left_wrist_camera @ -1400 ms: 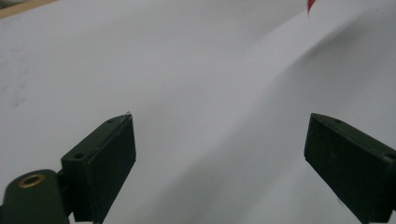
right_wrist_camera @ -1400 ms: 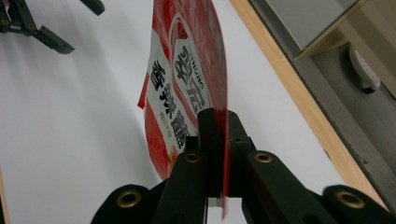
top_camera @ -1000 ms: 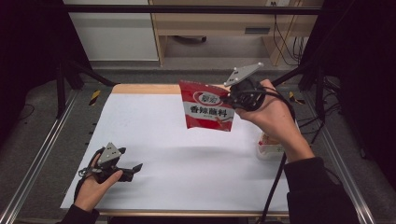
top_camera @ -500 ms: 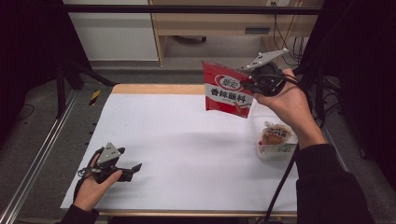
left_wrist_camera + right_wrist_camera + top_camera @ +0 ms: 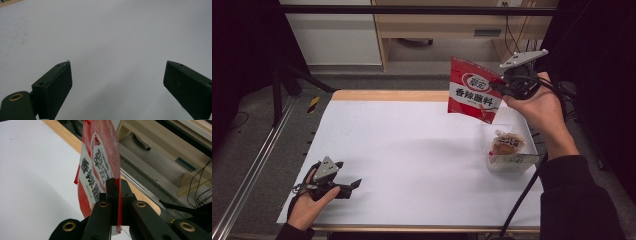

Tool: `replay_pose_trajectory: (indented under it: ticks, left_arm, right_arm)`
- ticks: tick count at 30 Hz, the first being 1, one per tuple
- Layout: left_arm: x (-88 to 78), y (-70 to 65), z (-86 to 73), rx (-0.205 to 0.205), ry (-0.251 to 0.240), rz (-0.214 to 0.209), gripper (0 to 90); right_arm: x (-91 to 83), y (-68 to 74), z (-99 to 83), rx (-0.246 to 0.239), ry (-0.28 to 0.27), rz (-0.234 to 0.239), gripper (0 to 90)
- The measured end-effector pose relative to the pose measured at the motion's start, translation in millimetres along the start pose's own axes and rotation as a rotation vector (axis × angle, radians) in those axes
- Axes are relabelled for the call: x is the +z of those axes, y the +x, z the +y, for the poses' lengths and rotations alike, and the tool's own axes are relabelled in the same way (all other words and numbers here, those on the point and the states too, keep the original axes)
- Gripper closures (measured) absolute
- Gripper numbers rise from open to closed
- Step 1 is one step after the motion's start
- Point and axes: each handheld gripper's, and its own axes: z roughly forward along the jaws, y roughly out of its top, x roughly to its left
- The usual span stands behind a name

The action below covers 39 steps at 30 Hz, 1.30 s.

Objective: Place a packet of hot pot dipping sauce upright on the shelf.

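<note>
While pinched: red packet (image 5: 473, 91) aloft

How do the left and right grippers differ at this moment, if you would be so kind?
The left gripper lies low on the white table, its fingers wide apart with nothing between them. The right gripper is held high over the table's far right, shut on the edge of a red pouch. Each is held in one hand.

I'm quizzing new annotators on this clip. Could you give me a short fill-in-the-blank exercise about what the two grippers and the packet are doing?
1. The right gripper is shut on a ____ packet.
2. The packet hangs above the ____ table.
3. The left gripper has its jaws ____.
4. A wrapped snack lies in a clear ____.

Missing words: red; white; open; tray
</note>
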Motion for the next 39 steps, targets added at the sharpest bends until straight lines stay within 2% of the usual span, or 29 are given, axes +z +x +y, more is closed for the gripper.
replay_pose_trajectory:
  ticks: [3,11,17,24,32,39]
  left_arm:
    - [1.6,-0.8,-0.8,0.005,0.007,0.001,8.1]
    - [3.3,-1.6,-1.1,0.01,0.013,-0.005,7.8]
    - [2.4,1.3,-1.0,0.013,0.016,-0.004,7.8]
    - [2.3,1.0,-0.9,0.015,0.016,-0.005,7.8]
    - [3.2,1.8,-1.5,0.01,0.021,-0.004,7.8]
    - [2.6,2.1,-1.3,0.009,0.017,-0.003,7.9]
  right_arm:
    - [-1.6,-7.7,-5.4,0.028,-0.017,-0.022,90.0]
    - [-2.4,-20.8,-15.2,0.068,-0.017,-0.063,90.0]
    - [-4.7,-32.3,-28.9,0.114,-0.009,-0.092,90.0]
    - [-3.3,-41.4,-43.6,0.138,0.01,-0.104,89.9]
    - [2.0,-51.5,-71.0,0.191,0.036,-0.117,90.0]
    - [-4.7,-59.1,-83.8,0.22,0.047,-0.125,90.0]
